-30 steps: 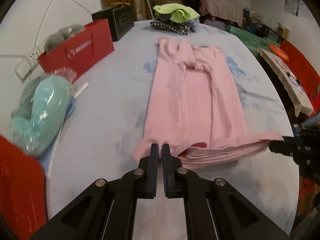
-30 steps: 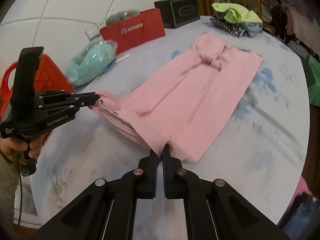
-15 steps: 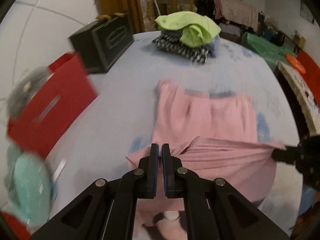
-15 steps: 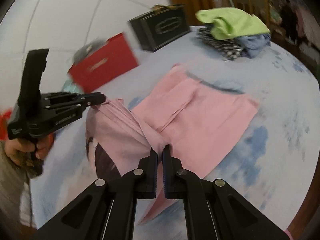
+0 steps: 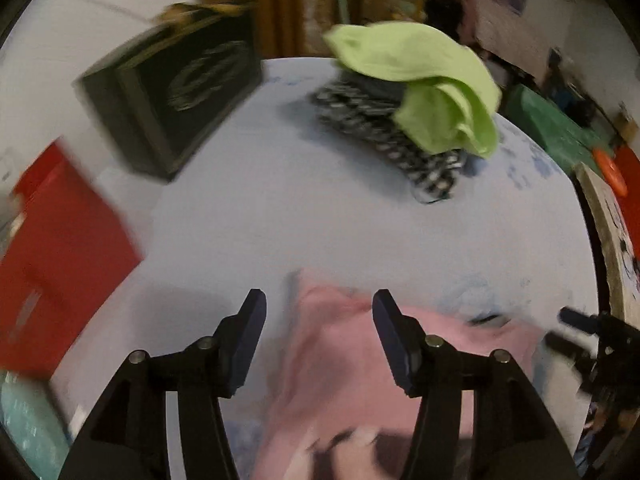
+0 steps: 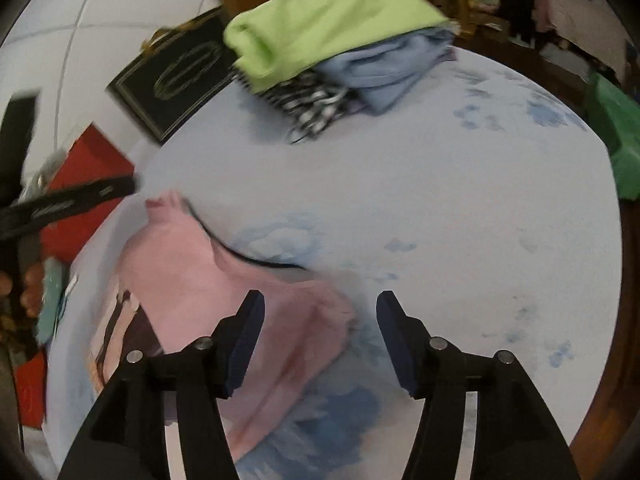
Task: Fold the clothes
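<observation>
Pink garment (image 5: 352,368) lies folded on table (image 5: 320,232), both tools' jaws opening.

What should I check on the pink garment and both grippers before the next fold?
1. Left gripper released: ok, fingers opening, pink garment under them, not pinched.
2. Right gripper released: ok, opening, nothing gripped.
3. Garment folded over on the table: ok.
4. Fold edges aligned: cannot tell, blurred.
5. Clear of the stack with the green garment: ok.

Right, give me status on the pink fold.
Left gripper, right gripper opening, nothing pinched. Pink garment folded on table. Clothes pile beyond, not blocking.
</observation>
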### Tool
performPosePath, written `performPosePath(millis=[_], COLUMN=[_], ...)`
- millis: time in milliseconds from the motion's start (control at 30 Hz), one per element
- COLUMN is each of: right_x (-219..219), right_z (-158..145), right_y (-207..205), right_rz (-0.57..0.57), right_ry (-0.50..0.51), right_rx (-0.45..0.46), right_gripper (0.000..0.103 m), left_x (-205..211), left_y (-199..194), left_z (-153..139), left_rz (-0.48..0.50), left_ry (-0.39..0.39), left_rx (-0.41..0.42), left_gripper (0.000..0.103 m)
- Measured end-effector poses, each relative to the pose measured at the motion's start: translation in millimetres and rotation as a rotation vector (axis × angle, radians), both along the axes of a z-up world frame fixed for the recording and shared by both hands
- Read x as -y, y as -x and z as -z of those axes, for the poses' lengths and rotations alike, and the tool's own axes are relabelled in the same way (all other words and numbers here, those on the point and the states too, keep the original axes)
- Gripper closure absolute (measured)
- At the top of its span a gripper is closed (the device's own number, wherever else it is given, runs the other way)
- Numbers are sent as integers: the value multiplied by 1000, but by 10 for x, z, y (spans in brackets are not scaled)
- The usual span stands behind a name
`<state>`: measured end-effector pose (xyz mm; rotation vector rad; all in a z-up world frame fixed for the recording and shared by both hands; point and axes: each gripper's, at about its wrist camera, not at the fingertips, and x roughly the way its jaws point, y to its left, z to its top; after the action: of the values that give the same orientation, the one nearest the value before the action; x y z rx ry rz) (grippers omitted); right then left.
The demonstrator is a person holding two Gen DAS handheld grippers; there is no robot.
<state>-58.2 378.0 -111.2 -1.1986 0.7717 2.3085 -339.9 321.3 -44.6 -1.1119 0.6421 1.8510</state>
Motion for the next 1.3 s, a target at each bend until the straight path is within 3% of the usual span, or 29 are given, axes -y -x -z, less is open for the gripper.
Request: performPosePath(millis=[167, 200, 300, 333, 500, 667, 800, 967, 1033, 1200, 1300], right_x=[319, 416, 695, 788, 1328, 1766, 1927, 1817, 1718, 1052, 553], right_z=[-70, -80, -93, -97, -62, 208, 456, 440, 378, -28, -227], right_y=[-313, -367, -518, -568, -574, -292, -177, -337, -478, -732, -545], right_rz=[-54, -70, -121, -139, -241, -335, -378, -369, -357, -275, -244], right_ry=[27, 29, 32, 33, 60, 105, 108, 111, 95, 34, -14], right_rx=[-18, -15, 0, 5, -11, -14, 49, 113, 136, 64, 28], right_gripper=[48, 51, 74, 77, 77, 78, 81, 91, 89, 89, 86], left_x=[880, 1031, 1454, 1562, 1711, 1677, 1691, 1780, 1815, 1678, 1322], left_y=[-162, -215, -488, -585, -938, -1050, -1059, -1027, -1030, -978, -823], left_z=[138, 184, 329, 373, 473, 645, 770, 821, 786, 376, 221], left_rz=[-85, -95, -93, -93, -49, -43, -49, -72, -74, -71, -87], left_ry=[59, 67, 70, 64, 19, 54, 88, 94, 116, 13, -17], left_rx=[5, 13, 36, 48, 56, 50, 57, 80, 101, 96, 57], left_gripper=[46, 46, 46, 46, 46, 46, 46, 42, 42, 42, 42])
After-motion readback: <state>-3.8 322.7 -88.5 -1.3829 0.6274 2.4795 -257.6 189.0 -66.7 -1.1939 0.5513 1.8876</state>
